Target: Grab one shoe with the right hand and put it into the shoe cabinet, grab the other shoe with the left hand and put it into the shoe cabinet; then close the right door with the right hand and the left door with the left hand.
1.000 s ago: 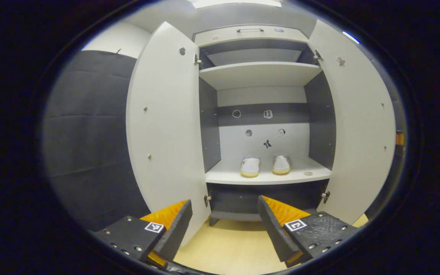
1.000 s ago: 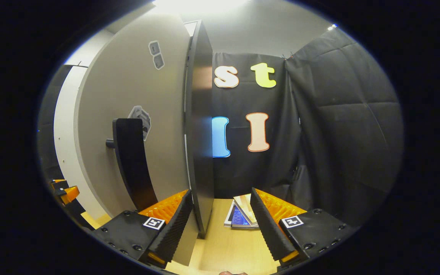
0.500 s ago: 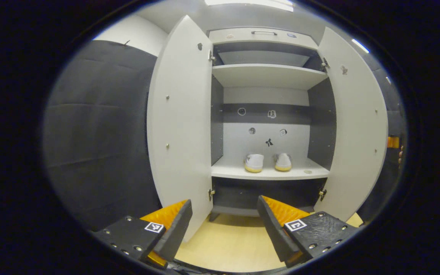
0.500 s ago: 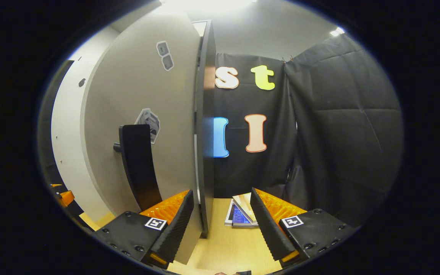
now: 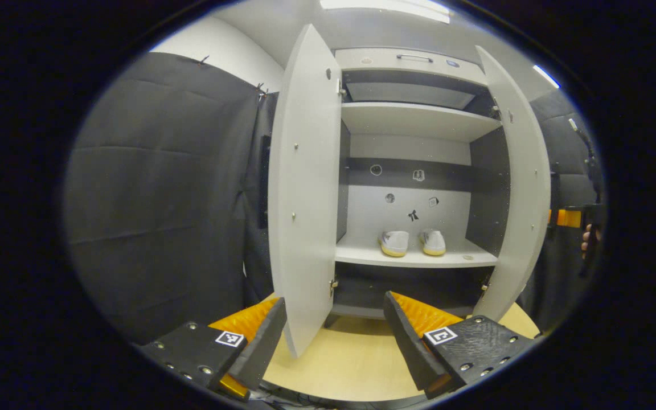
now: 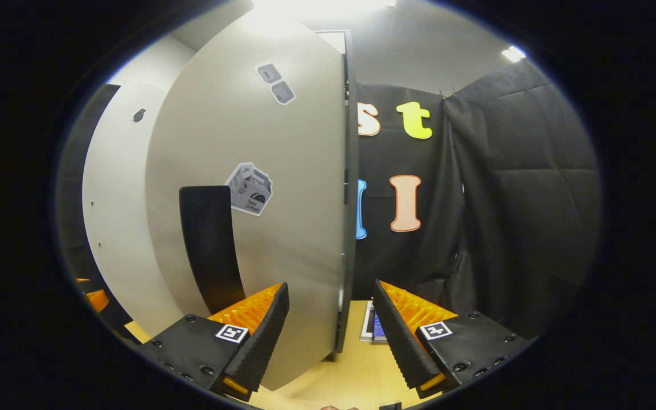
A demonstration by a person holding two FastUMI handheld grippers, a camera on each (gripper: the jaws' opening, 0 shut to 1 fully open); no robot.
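Two white shoes, the left shoe [image 5: 394, 243] and the right shoe [image 5: 433, 242], sit side by side on the lower shelf [image 5: 413, 259] of the shoe cabinet. Both doors stand open: the left door [image 5: 305, 188] nearly edge-on, the right door [image 5: 524, 188] angled inward. My left gripper [image 5: 333, 336] is open and well back from the cabinet, the left door's lower corner between its fingers. My right gripper [image 6: 331, 336] is open at the right door's [image 6: 259, 199] outer face, the door's free edge [image 6: 349, 199] between its fingers, beside the black handle [image 6: 208, 245].
The floor [image 5: 339, 364] is pale wood. A flat book-like thing [image 6: 376, 327] lies on it behind the right door. Black padded cloth walls close both sides. At the far right in the left gripper view, a hand [image 5: 587, 239] holds the right gripper [image 5: 568, 218].
The right door has swung inward, showing more of its outer face in the right gripper view. The left gripper has drifted left and back, and the left door now looks nearly edge-on.
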